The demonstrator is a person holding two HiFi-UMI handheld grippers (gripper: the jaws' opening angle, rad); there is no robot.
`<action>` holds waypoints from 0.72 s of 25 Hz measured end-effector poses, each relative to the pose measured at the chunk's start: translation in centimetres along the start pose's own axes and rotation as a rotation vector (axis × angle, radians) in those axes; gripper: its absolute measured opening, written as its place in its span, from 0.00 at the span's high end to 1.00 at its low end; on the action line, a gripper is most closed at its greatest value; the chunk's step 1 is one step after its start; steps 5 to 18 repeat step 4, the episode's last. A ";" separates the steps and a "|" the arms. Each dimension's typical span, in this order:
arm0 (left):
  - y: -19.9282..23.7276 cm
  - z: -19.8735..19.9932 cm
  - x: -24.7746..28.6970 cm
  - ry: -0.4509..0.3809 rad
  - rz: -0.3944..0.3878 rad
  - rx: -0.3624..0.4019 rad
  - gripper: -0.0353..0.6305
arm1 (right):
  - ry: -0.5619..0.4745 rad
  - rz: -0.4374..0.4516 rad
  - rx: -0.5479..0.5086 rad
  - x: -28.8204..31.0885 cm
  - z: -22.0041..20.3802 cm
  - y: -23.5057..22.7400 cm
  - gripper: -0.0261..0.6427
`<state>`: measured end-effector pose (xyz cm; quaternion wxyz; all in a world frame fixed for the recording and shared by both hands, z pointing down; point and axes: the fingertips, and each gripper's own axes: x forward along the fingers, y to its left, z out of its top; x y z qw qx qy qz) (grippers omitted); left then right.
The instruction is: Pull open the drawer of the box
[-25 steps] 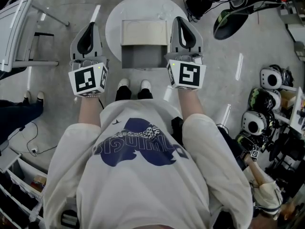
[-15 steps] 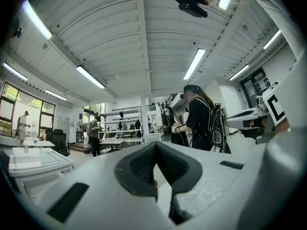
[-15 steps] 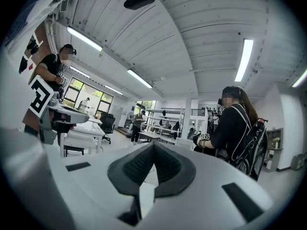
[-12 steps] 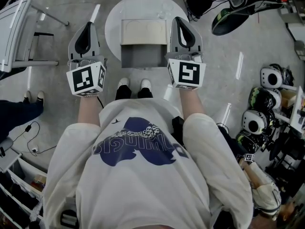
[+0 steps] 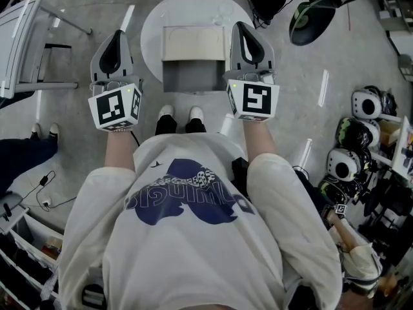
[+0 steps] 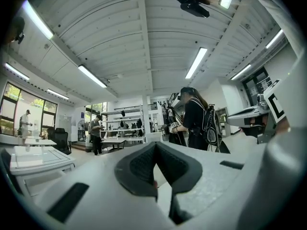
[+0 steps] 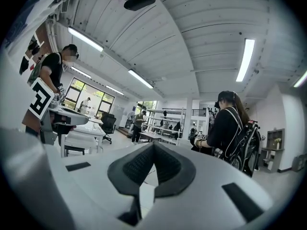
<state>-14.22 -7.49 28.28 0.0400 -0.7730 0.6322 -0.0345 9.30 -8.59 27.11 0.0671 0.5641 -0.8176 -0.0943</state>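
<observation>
Seen from the head view, the cream box (image 5: 194, 42) stands on a round white table (image 5: 155, 24), and its grey drawer part (image 5: 193, 76) faces me. My left gripper (image 5: 115, 44) is held to the left of the box, off the table's edge, jaws shut and empty. My right gripper (image 5: 248, 39) hangs just right of the box, also shut on nothing. Both gripper views point up at the ceiling and the room. The left gripper (image 6: 154, 146) and the right gripper (image 7: 153, 146) show dark pads meeting at the tips. The box is in neither gripper view.
My shoes (image 5: 178, 115) are at the table's foot. Several helmets (image 5: 352, 144) sit on racks at the right. A white desk (image 5: 19, 37) stands at the upper left, and a cable (image 5: 45, 192) runs over the floor. Other people (image 6: 194, 119) stand in the room.
My left gripper has drifted slightly to the left, away from the box. The right gripper and the box have stayed in place.
</observation>
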 end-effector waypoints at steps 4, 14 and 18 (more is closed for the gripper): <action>-0.3 0.3 0.1 -0.004 -0.002 0.002 0.94 | 0.001 -0.004 -0.004 -0.1 0.1 -0.3 0.97; -0.3 0.3 0.1 -0.004 -0.002 0.002 0.94 | 0.001 -0.004 -0.004 -0.1 0.1 -0.3 0.97; -0.3 0.3 0.1 -0.004 -0.002 0.002 0.94 | 0.001 -0.004 -0.004 -0.1 0.1 -0.3 0.97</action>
